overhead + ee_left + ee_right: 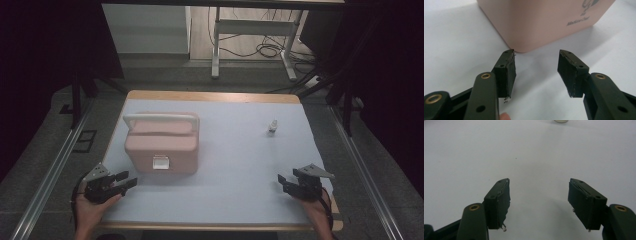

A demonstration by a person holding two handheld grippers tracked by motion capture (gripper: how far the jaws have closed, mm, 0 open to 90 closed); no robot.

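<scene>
Both claws, left claw (536,72) and right claw (539,203), gape wide, holding nothing.

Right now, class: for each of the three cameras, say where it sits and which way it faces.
High view: above the person's side, facing forward and down on the white table; both hands hold the left gripper and right gripper.
Left gripper view: rides the left gripper, jaws apart, facing the pink box.
Right gripper view: rides the right gripper, jaws apart, facing bare tabletop.
Shared: the pink box appears in the high and left gripper views.
</scene>
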